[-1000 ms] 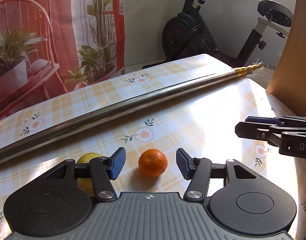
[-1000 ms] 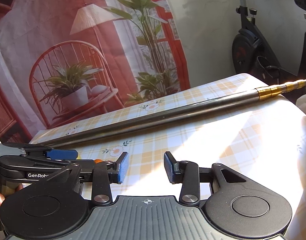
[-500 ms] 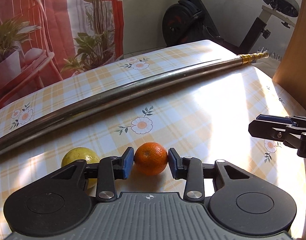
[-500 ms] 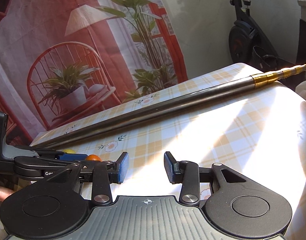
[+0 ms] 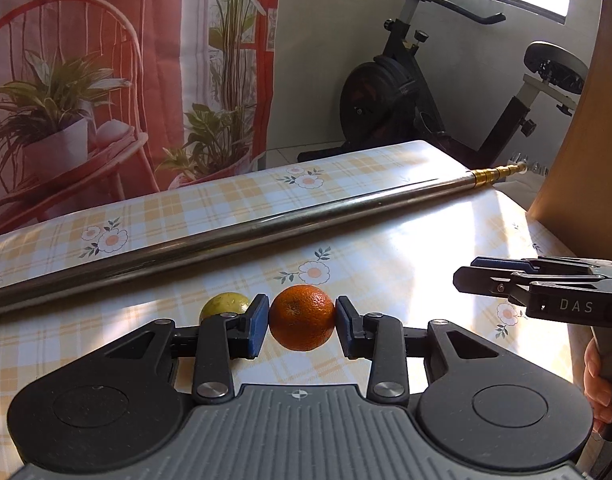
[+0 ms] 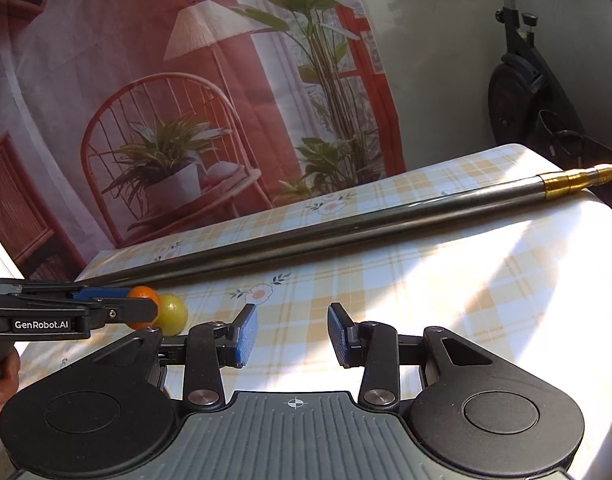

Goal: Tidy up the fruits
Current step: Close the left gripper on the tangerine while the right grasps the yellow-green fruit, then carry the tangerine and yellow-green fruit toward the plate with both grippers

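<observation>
The orange (image 5: 301, 317) sits pinched between the blue pads of the left gripper (image 5: 301, 322), one pad pressed on each side, its shadow on the cloth below suggesting it is just clear of the table. It is near round, so it shows no long axis; a small pale stem dimple faces the left wrist camera, slightly left of centre. Just beside and behind the left finger lies a yellow-green fruit (image 5: 224, 305) on the table (image 5: 406, 248), which is covered in a yellow plaid cloth printed with daisies. In the right wrist view the two fruits overlap, so whether they touch cannot be told.

The right gripper (image 6: 293, 332) hangs over bare cloth with its jaws parted by a moderate gap, holding nothing. Seen from the left camera its side bears the letters "DAS"; the left gripper's side, seen from the right, reads "GenRobot.AI". A hand (image 5: 600, 380) wraps the right gripper's handle.

Farther back a long metal pole (image 5: 245, 228) with a gold-ringed tip runs across the table, left to right. Beyond stand an exercise bike (image 5: 406, 96) and a printed curtain (image 5: 125, 60).
</observation>
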`<state>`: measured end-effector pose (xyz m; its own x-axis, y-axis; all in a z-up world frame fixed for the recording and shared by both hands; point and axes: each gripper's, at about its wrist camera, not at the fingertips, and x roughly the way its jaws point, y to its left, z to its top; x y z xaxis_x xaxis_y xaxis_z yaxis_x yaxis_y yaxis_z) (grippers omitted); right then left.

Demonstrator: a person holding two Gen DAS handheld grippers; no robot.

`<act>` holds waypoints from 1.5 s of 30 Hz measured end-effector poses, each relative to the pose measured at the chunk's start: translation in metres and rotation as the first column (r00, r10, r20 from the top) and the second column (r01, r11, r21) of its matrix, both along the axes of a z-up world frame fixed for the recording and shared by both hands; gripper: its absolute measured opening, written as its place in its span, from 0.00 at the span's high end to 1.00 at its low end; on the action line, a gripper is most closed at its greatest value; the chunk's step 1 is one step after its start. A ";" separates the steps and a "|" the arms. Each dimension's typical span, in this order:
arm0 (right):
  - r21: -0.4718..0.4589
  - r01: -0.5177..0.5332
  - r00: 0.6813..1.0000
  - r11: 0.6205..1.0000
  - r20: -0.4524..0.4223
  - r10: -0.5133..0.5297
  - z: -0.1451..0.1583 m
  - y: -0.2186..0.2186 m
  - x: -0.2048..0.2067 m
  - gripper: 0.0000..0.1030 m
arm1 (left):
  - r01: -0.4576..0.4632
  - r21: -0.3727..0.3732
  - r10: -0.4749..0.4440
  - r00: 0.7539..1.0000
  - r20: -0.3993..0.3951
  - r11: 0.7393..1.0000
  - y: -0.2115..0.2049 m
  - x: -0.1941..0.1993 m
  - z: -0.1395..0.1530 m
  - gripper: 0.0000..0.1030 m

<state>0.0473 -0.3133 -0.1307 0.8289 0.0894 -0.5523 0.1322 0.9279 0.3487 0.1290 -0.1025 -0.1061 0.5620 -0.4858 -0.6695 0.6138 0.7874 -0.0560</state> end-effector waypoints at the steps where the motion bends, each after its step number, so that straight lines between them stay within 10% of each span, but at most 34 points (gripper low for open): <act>1: -0.012 -0.019 1.000 1.000 0.003 0.019 0.004 0.006 0.004 0.65 | -0.017 -0.004 0.017 1.000 0.012 1.000 0.009 -0.004 0.005 0.63; 17: -0.157 -0.338 0.941 0.928 -0.067 0.332 0.031 0.117 0.099 0.64 | -0.232 -0.092 0.239 0.968 0.077 0.968 0.125 -0.032 0.034 0.63; 32: -0.218 -0.405 0.892 0.888 -0.306 0.332 -0.016 0.161 0.164 0.53 | -0.283 -0.180 0.294 0.955 0.038 0.942 0.163 -0.037 0.017 0.63; 45: -0.243 -0.375 0.901 0.895 -0.321 0.291 -0.013 0.165 0.157 0.58 | -0.295 -0.207 0.304 0.952 0.015 0.933 0.168 -0.045 0.010 0.63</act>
